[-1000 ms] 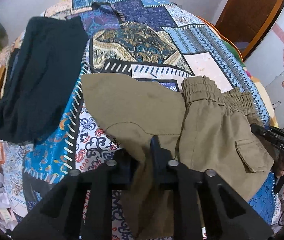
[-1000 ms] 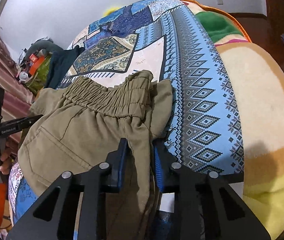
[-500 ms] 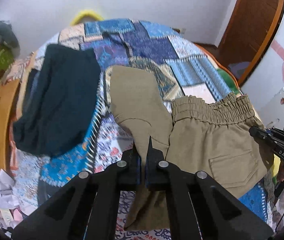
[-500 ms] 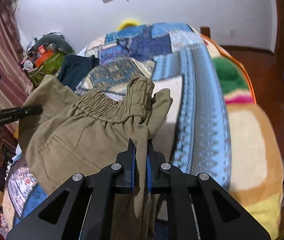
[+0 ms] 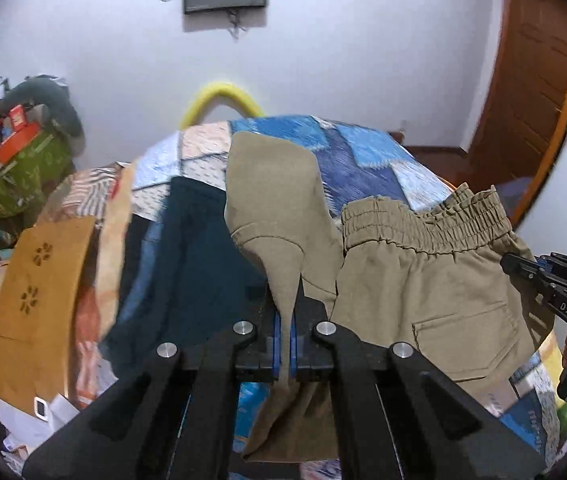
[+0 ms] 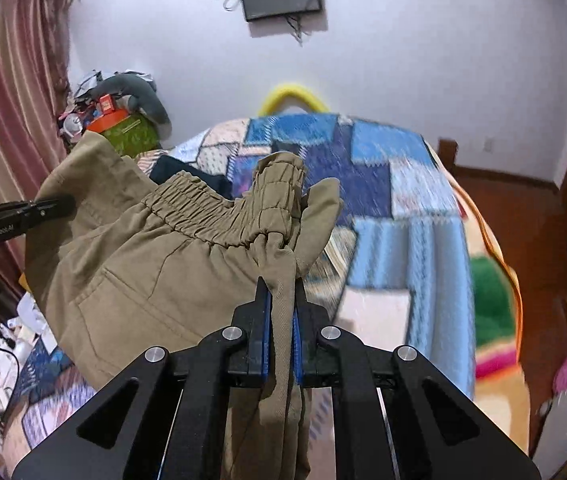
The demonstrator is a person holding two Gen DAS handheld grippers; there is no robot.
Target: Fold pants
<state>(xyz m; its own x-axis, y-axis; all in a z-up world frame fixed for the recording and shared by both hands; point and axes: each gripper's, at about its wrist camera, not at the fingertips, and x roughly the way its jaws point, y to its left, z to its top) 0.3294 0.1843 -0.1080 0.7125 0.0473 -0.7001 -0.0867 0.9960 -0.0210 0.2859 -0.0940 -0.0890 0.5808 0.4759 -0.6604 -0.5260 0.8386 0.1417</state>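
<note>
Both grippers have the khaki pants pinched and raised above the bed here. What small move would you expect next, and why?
Probably lowering both together toward the patchwork bedspread to lay the pants flat. The left gripper and the right gripper are each shut on the khaki pants, which hang bunched, with the elastic waistband sagging between them. The dark garment lies on the left side, so set down right of it.

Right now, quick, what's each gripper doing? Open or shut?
Left gripper: shut on the pants.
Right gripper: shut on the pants too, near the waistband.
</note>
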